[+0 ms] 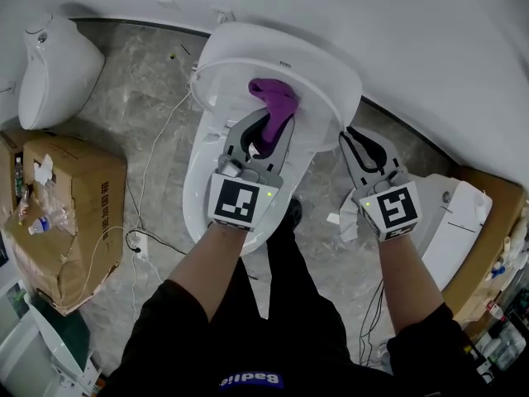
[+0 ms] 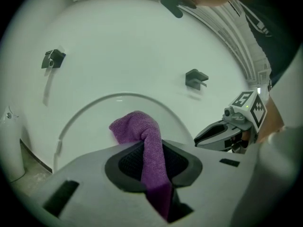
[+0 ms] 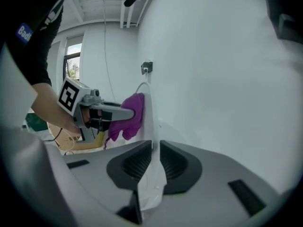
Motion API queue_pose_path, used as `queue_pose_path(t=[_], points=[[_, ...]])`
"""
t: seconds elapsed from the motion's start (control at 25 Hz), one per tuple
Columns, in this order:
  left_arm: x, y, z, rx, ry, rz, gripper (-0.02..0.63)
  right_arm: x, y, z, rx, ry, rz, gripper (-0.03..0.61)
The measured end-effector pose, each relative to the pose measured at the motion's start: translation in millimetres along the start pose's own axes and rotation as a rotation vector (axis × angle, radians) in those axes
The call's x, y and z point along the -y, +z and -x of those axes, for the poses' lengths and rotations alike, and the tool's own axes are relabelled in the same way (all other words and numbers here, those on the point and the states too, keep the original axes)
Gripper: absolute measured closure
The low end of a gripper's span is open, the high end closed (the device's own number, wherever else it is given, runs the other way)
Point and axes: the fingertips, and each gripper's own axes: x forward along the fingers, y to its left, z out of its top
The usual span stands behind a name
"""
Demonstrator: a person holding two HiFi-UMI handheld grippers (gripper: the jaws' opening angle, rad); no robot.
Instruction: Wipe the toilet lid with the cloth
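The white toilet lid [image 1: 318, 64] stands raised over the bowl [image 1: 201, 190]. My left gripper [image 1: 269, 129] is shut on a purple cloth [image 1: 278, 104] and presses it against the lid's inner face. In the left gripper view the cloth [image 2: 142, 132] runs up between the jaws onto the lid [image 2: 123, 56]. My right gripper [image 1: 350, 139] is shut on the lid's right edge. The right gripper view shows the thin lid edge [image 3: 150, 126] pinched in that gripper [image 3: 152, 151], with the left gripper [image 3: 124, 112] and cloth [image 3: 130, 121] beyond.
A second white toilet [image 1: 54, 69] stands at the far left. A cardboard box [image 1: 78, 213] with bottles sits at the left, with cables [image 1: 147, 184] trailing over the tiled floor. Another white fixture [image 1: 459, 222] and boxes crowd the right. The wall is close behind the lid.
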Motion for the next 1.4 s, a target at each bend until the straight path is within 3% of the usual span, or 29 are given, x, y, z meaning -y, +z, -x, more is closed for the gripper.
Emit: queue_pose_path(t=[0.12, 0.4, 0.64, 0.8, 1.4], points=[[-25, -4, 8, -0.005, 0.017, -0.056, 0.525, -2, 3, -1, 0.015, -0.011, -0.015, 0.541], [-90, -12, 26, -0.025, 0.119, -0.081, 0.526, 2, 0, -2, 0.009, -0.058, -0.061, 0.541], [-136, -26, 37, -0.056, 0.186, -0.151, 0.526, 1, 1, -2, 0.016, -0.063, -0.058, 0.541], [-150, -40, 43, -0.084, 0.231, -0.12, 0.526, 1, 3, -3, 0.017, -0.052, -0.05, 0.541], [-9, -63, -15, -0.054, 0.078, 0.009, 0.526, -1, 5, -5, 0.057, 0.01, -0.063, 0.541]])
